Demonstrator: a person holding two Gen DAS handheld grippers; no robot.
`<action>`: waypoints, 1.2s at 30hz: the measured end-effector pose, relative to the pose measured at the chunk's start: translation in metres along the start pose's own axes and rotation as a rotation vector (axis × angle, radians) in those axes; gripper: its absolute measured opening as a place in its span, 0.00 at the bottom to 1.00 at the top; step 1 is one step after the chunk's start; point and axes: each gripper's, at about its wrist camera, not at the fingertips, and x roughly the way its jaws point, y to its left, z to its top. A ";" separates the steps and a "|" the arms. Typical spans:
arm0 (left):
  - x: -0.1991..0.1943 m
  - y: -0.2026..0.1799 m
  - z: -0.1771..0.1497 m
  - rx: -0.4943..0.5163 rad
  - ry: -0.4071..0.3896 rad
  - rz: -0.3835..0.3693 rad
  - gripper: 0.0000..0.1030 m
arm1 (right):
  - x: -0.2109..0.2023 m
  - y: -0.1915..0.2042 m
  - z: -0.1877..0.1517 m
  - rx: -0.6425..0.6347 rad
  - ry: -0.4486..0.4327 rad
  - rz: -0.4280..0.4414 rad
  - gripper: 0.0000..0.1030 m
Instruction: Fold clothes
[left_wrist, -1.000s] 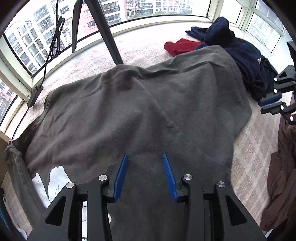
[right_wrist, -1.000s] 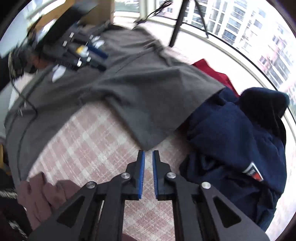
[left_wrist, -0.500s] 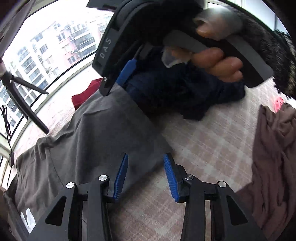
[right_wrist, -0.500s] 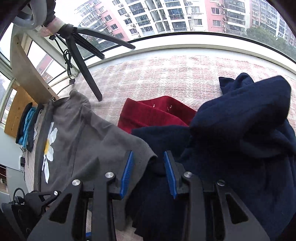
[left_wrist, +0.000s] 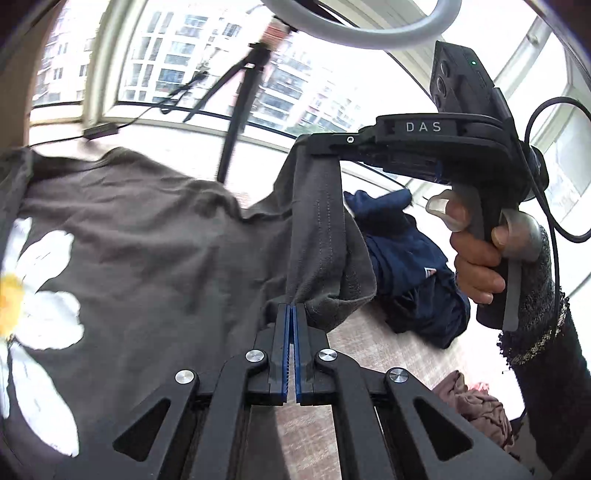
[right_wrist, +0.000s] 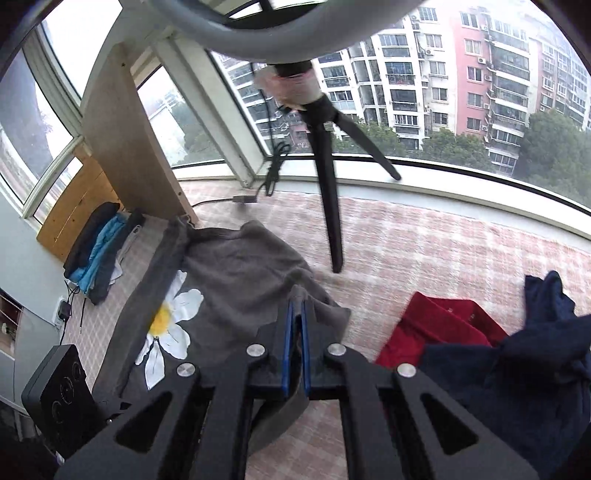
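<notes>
Grey T-shirt (left_wrist: 155, 251) hem pinched in both left gripper (left_wrist: 293, 314) and right gripper (right_wrist: 296, 314).

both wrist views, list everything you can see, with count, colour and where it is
grey daisy-print t-shirt: 1, dark grey with a white and yellow flower, spread on the checked cloth, one edge lifted
navy garment: 1, dark blue, heaped right of the t-shirt
red garment: 1, red, partly under the navy one
brown garment: 1, dull brown, bunched at the near right
checked cloth: 1, pink and white, covering the surface
tripod: 1, black, by the window
folded clothes pile: 1, black and blue, far left
left gripper: 1, black with blue pads, clamped on the shirt edge
right gripper: 1, same, clamped on the shirt
hand: 1, around the right gripper's handle
</notes>
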 end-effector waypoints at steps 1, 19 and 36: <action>-0.002 0.010 -0.004 -0.038 -0.009 0.015 0.01 | 0.007 0.013 0.006 -0.018 0.003 0.010 0.05; -0.003 0.080 -0.026 -0.224 0.016 0.071 0.22 | 0.014 0.020 -0.034 -0.093 0.119 -0.227 0.32; 0.030 0.067 -0.023 -0.036 0.094 0.100 0.26 | 0.089 0.024 -0.011 -0.436 0.174 -0.228 0.49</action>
